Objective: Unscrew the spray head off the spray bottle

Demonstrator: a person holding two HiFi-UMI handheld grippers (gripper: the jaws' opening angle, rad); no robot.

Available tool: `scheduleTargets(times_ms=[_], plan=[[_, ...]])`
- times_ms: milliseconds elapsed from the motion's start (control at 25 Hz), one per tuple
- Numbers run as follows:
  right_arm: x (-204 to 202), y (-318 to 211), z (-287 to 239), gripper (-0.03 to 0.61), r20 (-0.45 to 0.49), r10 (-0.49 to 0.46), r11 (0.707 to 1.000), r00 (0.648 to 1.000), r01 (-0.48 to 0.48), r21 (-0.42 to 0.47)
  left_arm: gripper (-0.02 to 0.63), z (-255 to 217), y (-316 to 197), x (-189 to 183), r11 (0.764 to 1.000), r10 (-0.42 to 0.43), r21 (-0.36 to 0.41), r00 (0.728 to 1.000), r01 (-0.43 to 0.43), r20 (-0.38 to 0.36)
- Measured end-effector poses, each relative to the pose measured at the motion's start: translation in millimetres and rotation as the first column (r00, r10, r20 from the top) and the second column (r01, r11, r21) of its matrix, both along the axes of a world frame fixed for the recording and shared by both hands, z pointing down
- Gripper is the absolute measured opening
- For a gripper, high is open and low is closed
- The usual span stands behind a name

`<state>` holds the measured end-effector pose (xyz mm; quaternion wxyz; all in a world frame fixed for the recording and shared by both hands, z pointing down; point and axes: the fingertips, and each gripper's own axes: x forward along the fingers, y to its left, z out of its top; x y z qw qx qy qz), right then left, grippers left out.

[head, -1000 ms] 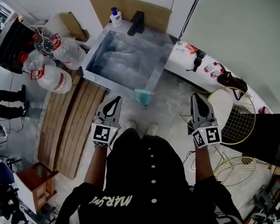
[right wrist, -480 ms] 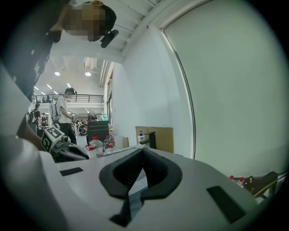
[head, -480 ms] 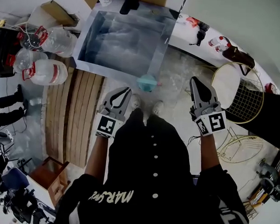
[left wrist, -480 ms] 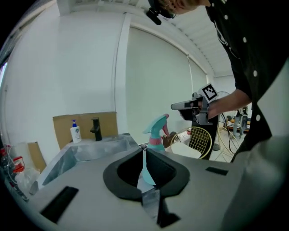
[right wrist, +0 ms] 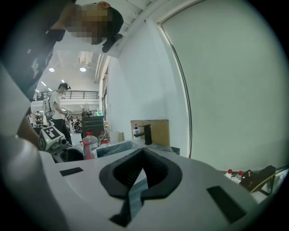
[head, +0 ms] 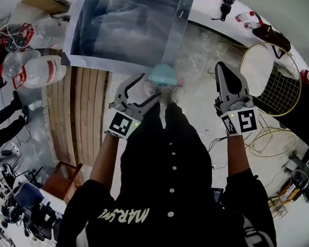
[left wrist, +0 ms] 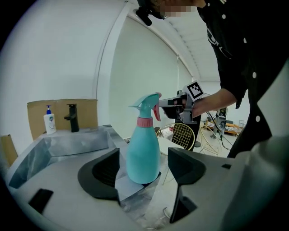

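A teal spray bottle (left wrist: 142, 151) with a pink collar (left wrist: 145, 122) and a teal spray head (left wrist: 145, 104) stands upright on the film-covered corner of the sink counter (left wrist: 76, 146). From the head view I see the bottle (head: 164, 74) just beyond my shoes. My left gripper (left wrist: 143, 158) has just been opening its jaws. They stand wide on either side of the bottle's base, and the pads do not press it. The left gripper (head: 148, 87) shows open from above too. My right gripper (head: 221, 67) is shut and empty; the right gripper (left wrist: 162, 103) hovers level with the spray head.
A steel sink basin (head: 127, 28) wrapped in plastic lies ahead, with a black faucet (left wrist: 72, 118) and a soap bottle (left wrist: 48, 122) at its back. Water jugs (head: 35, 70) and wooden planks (head: 79, 118) are to the left, a gold wire basket (head: 277, 84) to the right.
Both grippers have come down and closer to the bottle. The left jaws, shut a second ago, now stand wide. The right jaws stay shut.
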<state>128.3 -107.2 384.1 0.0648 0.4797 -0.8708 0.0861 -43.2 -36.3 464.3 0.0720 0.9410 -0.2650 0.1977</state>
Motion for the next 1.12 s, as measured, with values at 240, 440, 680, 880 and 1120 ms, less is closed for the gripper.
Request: scheduleTargets(times_ms=[240,440,680,880,1120], plan=[[-0.6,0.3,19.9,0.011,0.001,0.023,0.999,1.000,-0.023,-0.025,0.394,18.1,-13.4,16.9,0.998,0.064,-0.006,0.998,-0.064,-0.018],[-1.5,1.3,30.1,0.011,0.005,0.028,0.999,1.000,-0.028,-0.036,0.403,28.4,-22.0,30.8,0.995,0.101,-0.020,0.994,-0.102,-0.037],[1.2,-0.6,34.6,0.011,0.002,0.032,0.999,0.999,-0.032,-0.042,0.405,40.2,-28.2,42.1,0.991,0.132,-0.027,0.991,-0.133,-0.015],[-4.7,-4.1,39.6,0.011,0.012,0.030,0.998,0.999,-0.029,-0.049,0.408,50.4,-30.5,45.5,0.987,0.157,-0.038,0.988,-0.157,-0.005],[-15.2,-8.1,44.2,0.011,0.017,-0.008,0.999,1.000,0.009,-0.052,0.405,65.2,-29.8,48.4,0.985,0.161,-0.059,0.987,-0.160,0.009]])
